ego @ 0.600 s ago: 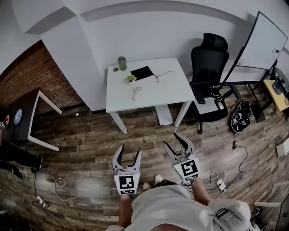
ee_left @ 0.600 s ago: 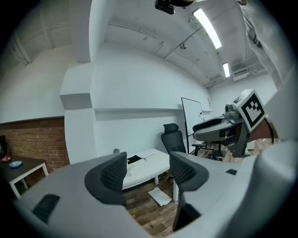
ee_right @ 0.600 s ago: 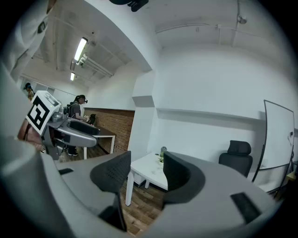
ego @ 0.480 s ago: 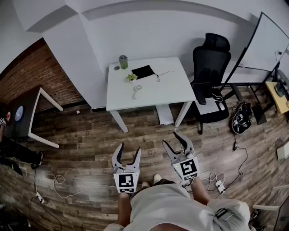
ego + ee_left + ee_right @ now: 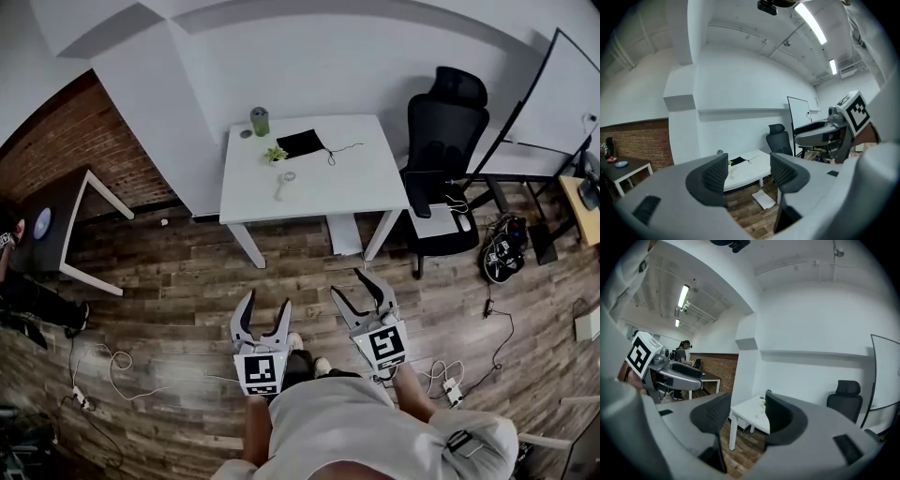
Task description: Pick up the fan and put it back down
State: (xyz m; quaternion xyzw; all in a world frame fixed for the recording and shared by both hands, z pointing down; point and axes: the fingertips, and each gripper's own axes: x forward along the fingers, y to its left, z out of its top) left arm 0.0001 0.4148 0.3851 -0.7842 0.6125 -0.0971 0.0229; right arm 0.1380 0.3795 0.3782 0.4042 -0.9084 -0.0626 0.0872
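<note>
Left tool [image 5: 266,300], right tool [image 5: 347,282], both still released, empty, fan [image 5: 284,186] unmoved on table [image 5: 349,183]

No legible text, label, brand or number in any view.

Only signs: one black-and-white square-pattern marker on each cube. In the head view, the left marker [image 5: 262,372] sits on the left gripper [image 5: 266,305] at 6 to 7 o'clock. The right marker [image 5: 386,344] sits on the right gripper [image 5: 354,286] at 5 o'clock. These are coded patterns with no letters or digits.

Other bench items are too small to show print.
</note>
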